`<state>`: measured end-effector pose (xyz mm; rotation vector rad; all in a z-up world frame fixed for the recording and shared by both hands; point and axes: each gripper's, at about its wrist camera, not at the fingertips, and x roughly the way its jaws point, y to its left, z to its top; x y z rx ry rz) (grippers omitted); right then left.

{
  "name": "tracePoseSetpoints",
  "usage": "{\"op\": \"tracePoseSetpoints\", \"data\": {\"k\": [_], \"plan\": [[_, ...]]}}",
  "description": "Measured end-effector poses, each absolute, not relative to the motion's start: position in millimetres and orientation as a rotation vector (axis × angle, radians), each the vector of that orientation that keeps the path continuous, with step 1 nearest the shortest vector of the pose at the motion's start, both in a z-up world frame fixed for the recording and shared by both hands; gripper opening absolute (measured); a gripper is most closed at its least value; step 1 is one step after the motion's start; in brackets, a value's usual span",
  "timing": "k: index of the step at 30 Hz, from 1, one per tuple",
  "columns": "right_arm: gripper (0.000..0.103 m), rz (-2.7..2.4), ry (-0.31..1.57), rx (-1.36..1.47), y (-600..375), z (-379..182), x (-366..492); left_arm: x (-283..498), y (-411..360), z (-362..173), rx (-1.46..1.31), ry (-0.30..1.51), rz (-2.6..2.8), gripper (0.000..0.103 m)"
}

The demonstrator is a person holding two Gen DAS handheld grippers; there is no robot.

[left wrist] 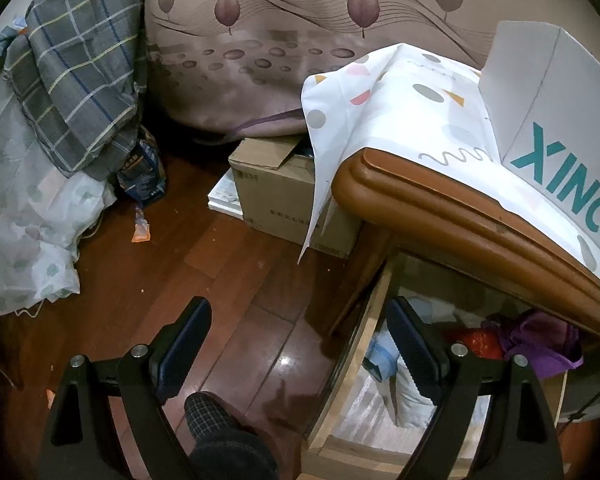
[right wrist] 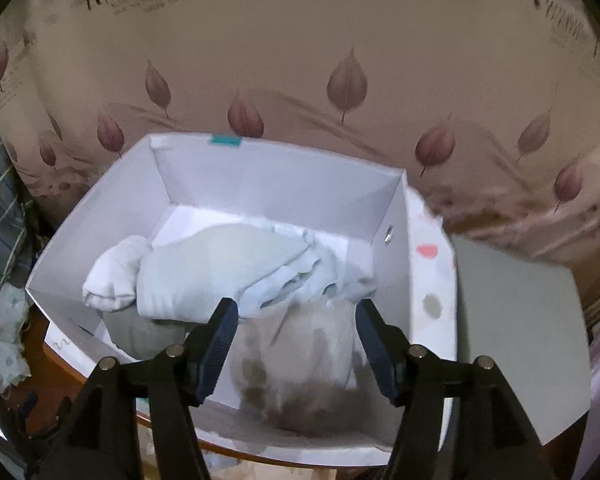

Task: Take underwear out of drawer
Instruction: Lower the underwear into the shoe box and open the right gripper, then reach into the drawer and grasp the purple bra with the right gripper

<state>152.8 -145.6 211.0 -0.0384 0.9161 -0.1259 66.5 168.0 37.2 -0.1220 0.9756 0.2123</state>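
In the left wrist view the wooden drawer (left wrist: 342, 364) stands pulled open under the nightstand top (left wrist: 460, 204). It holds light blue and white folded garments (left wrist: 384, 356), a red item (left wrist: 478, 340) and a purple cloth (left wrist: 540, 340). My left gripper (left wrist: 300, 340) is open and empty, its fingers straddling the drawer's left side rail. In the right wrist view my right gripper (right wrist: 296, 312) is open above a white box (right wrist: 392, 216) on the nightstand. A spotted whitish underwear piece (right wrist: 304, 352) lies between its fingers, blurred. Pale folded garments (right wrist: 220, 268) fill the box behind it.
A cardboard box (left wrist: 276, 196) sits on the wooden floor beside the nightstand. A plaid quilt (left wrist: 76, 72) and white bedding (left wrist: 24, 216) hang at the left. A spotted cloth (left wrist: 380, 108) covers the nightstand top. My slippered foot (left wrist: 212, 420) is below the left gripper. A leaf-patterned curtain (right wrist: 340, 80) hangs behind.
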Motion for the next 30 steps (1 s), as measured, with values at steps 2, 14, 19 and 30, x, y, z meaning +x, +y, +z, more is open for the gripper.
{"op": "tracePoseSetpoints", "data": {"k": [2, 14, 19, 30], "plan": [[0.063, -0.098, 0.880, -0.041, -143, 224, 143, 67, 167, 36, -0.119, 0.981, 0.211, 0.087], [0.063, 0.119, 0.894, -0.219, -104, 217, 36, 69, 171, 36, -0.132, 0.987, 0.217, 0.087], [0.063, 0.204, 0.977, -0.292, -89, 175, 3, 70, 173, 34, -0.134, 0.999, 0.218, 0.087], [0.063, 0.298, 1.129, -0.542, -64, 51, 18, 69, 174, 31, -0.141, 1.000, 0.214, 0.087]]}}
